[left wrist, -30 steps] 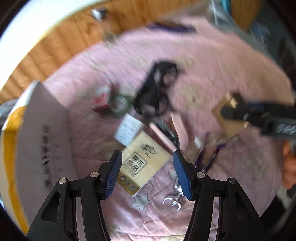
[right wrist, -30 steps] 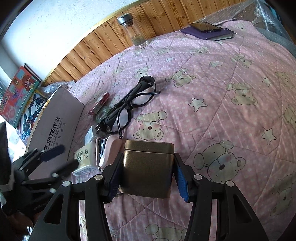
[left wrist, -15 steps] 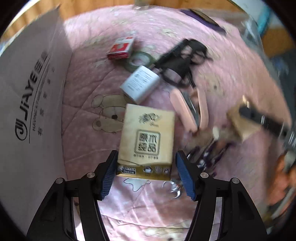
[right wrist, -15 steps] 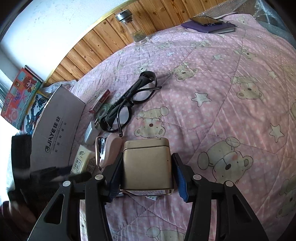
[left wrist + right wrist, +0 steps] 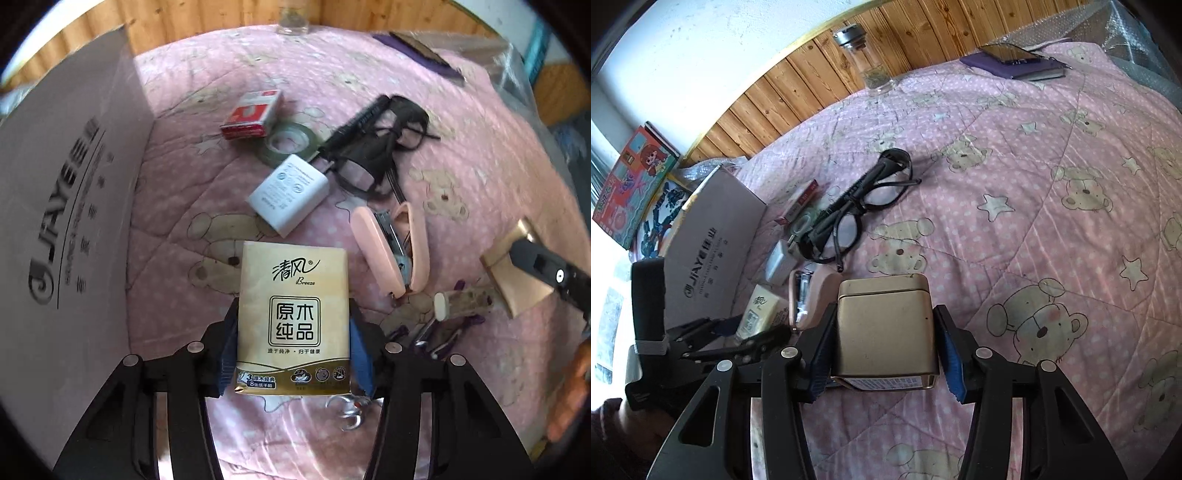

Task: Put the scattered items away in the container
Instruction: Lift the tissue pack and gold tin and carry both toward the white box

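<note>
A beige tissue pack [image 5: 293, 280] lies on the pink bear-print quilt, between the fingers of my left gripper [image 5: 293, 325]. The jaws are closing and the blue pads touch the pack's two long sides. My right gripper [image 5: 886, 321] is shut on a gold tin [image 5: 886, 343], held just above the quilt. The tin [image 5: 517, 273] also shows at the right of the left wrist view. The cardboard box [image 5: 74, 184] stands open on the left, close beside the left gripper. In the right wrist view the box [image 5: 713, 251] is at the left.
Loose on the quilt are a red packet [image 5: 253, 114], a tape roll [image 5: 291, 142], a white charger [image 5: 290, 192], black glasses [image 5: 373, 147], a pink stapler [image 5: 388, 243] and purple-handled bits [image 5: 454, 306]. A glass bottle [image 5: 864, 62] and a purple notebook [image 5: 1012, 61] sit by the wooden headboard.
The left gripper rolled, came squarely over the tissue pack, and its jaws narrowed onto the pack's sides. The right gripper kept the tin and hardly moved.
</note>
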### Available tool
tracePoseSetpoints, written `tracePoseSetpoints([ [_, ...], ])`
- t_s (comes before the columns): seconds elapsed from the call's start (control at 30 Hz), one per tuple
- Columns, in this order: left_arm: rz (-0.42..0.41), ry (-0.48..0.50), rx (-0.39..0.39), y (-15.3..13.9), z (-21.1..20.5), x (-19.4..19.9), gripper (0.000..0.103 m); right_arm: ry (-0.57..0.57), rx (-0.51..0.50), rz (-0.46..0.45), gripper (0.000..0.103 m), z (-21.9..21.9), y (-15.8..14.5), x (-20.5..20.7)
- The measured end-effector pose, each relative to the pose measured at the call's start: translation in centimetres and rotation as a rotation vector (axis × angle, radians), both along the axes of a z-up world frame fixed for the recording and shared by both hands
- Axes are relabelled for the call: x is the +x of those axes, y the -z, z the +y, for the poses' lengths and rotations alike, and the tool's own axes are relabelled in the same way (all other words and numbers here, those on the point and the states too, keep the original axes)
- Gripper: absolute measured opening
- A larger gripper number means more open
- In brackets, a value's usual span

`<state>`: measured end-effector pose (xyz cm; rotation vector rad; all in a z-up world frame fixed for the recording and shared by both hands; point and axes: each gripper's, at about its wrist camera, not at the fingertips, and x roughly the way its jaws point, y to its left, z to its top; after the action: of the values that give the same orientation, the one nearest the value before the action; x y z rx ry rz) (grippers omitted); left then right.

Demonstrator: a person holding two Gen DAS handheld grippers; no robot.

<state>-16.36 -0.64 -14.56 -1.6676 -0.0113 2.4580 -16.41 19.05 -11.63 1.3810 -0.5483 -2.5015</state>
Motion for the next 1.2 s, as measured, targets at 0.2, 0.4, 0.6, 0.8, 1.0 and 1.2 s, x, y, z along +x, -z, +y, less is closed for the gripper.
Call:
tracePoseSetpoints([
  [0.2, 0.026, -0.067, 0.053, -1.3, -1.1, 0.3, 0.053, -0.006, 0.021, 0.011, 0.051, -0.6, -1.6, 0.9],
  [0.4, 0.097, -0.091, 0.15, -5.0, -2.1, 2.2, 0.053, -0.029, 0.059, 0.041, 0.051, -2.1, -3.7, 2.1],
  [0.6, 0.169, -0.102, 0.201, -8.2, -2.8, 3.5, 0.053, -0.075, 0.09, 0.072, 0.051, -4.6, -5.7, 2.8],
  [0.8, 0.207, -0.131, 0.202, -9.8, -4.1, 4.4, 0.053, -0.129, 0.128, 0.108, 0.051, -7.5, -7.8, 3.2],
  [1.0, 0.24, -0.171, 0.178, -11.3, -5.8, 5.4, 0.053, -0.172, 0.16, 0.13, 0.051, -10.0, -9.3, 3.6],
  [1.2, 0.277, -0.224, 0.157, -12.8, -7.9, 5.9, 0.053, -0.216, 0.186, 0.162, 0.051, -12.4, -11.0, 3.9],
])
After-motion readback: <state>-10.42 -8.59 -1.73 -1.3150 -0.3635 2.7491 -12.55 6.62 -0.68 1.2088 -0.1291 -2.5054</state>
